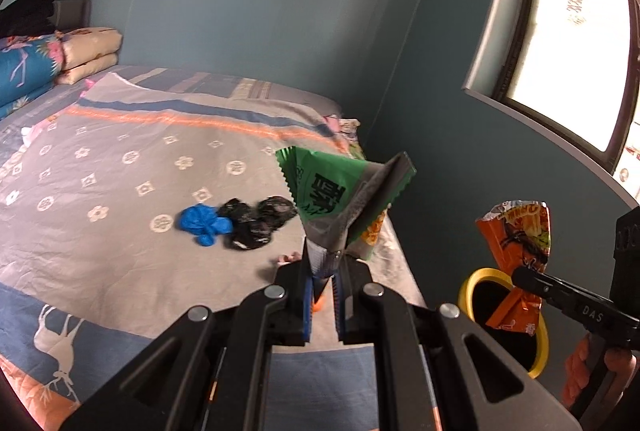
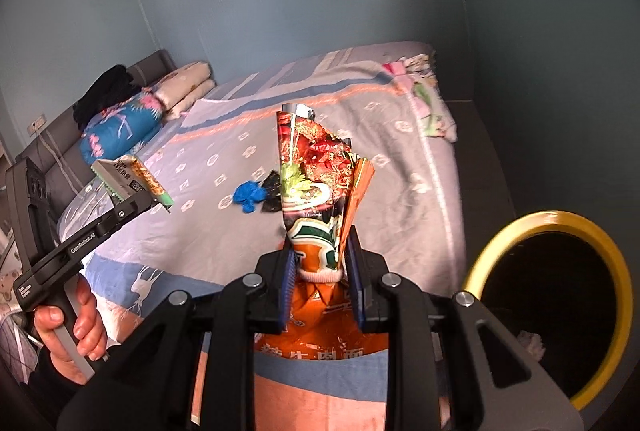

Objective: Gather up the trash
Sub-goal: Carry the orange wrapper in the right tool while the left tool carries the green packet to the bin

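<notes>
Orange foil marks the noodle wrapper (image 2: 320, 183) clamped in the right claw (image 2: 320, 271), whose jaws are pinched nearly together on the crumpled lower part of the packet, so it stands up above the fingers. The left claw (image 1: 324, 283) is likewise squeezed almost fully closed, gripping a green snack wrapper (image 1: 336, 191) by its bottom corner. Both pieces are off the bed (image 1: 120, 231) and held in the air beside it, close to the yellow-rimmed trash bin (image 2: 548, 291) that stands on the floor at the bed's side; in the left wrist view the orange packet hangs right in front of the bin's mouth. So two items are picked up but neither is dropped in yet. Left on the bedspread are a crumpled blue glove (image 1: 204, 223) and, touching it, a heap of black plastic scraps (image 1: 256, 223), well apart from both claws. My judgement is that the task is roughly halfway: release these two into the bin, then return for the rest.
</notes>
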A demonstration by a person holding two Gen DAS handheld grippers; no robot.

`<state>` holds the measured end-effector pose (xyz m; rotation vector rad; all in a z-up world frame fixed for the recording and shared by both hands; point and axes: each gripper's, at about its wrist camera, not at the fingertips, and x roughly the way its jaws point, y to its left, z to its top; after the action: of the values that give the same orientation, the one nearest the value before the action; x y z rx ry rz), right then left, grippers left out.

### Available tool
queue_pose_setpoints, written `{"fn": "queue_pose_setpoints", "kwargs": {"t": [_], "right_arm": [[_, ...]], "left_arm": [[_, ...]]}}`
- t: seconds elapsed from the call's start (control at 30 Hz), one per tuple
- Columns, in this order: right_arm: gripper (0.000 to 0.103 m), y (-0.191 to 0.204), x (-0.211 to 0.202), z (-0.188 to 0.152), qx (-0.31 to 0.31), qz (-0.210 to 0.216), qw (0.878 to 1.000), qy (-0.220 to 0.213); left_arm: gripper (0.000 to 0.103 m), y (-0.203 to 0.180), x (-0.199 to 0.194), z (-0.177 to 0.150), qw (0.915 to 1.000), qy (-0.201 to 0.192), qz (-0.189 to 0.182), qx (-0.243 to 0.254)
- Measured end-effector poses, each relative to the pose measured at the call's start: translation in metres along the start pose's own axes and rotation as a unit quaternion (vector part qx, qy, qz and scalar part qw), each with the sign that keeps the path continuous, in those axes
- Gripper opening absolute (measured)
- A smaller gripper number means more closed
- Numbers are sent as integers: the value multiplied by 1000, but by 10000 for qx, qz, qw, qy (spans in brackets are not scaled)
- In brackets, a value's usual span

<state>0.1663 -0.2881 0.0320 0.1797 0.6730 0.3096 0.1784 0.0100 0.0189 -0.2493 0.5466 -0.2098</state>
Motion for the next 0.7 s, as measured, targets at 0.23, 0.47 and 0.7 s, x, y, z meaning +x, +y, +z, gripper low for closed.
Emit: {"fn": "queue_pose_setpoints", "kwargs": {"t": [0.23, 0.47, 0.7], "right_arm": [[22, -32, -25, 5, 162, -214, 9995, -153], [23, -65, -47, 9, 349, -402, 9981, -295], [23, -101, -62, 9, 580, -634, 9955, -405]], "left_arm": [[7, -39, 8, 3, 9994, 75, -292, 177], [7, -78, 24, 2, 9974, 249, -588, 348], [7, -117, 50, -6, 9933, 508, -922, 475]]}}
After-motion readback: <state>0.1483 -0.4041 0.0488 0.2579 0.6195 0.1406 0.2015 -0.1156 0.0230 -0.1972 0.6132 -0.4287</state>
